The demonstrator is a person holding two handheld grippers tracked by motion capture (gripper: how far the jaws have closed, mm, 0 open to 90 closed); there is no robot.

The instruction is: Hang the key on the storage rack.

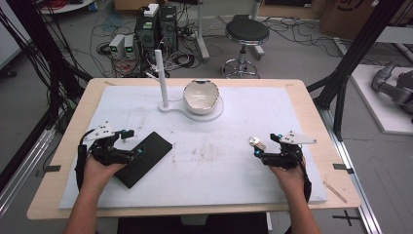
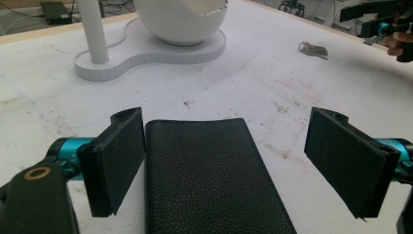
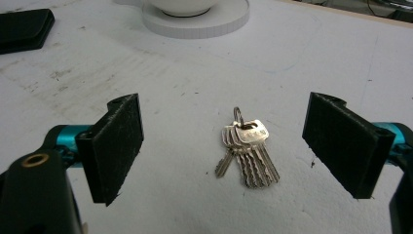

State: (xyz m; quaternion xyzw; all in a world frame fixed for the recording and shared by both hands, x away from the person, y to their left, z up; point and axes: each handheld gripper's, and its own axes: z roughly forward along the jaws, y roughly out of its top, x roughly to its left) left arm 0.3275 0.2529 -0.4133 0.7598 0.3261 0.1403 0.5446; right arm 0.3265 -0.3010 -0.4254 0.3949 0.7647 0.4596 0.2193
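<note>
Black leather wallet (image 2: 209, 175) lies between the left gripper's (image 2: 226, 161) wide jaws; the right gripper's (image 3: 224, 153) wide jaws flank a silver key bunch (image 3: 246, 151), both hands low over the counter.

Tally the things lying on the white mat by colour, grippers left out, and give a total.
Black: 1, the leather wallet
White: 1, the stand with bowl and post
Silver: 1, the bunch of keys
Total: 3

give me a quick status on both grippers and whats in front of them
Left gripper open, black wallet lying between its fingers. Right gripper open, bunch of keys on the mat between its fingers. Nothing gripped, nothing blocking either.
</note>
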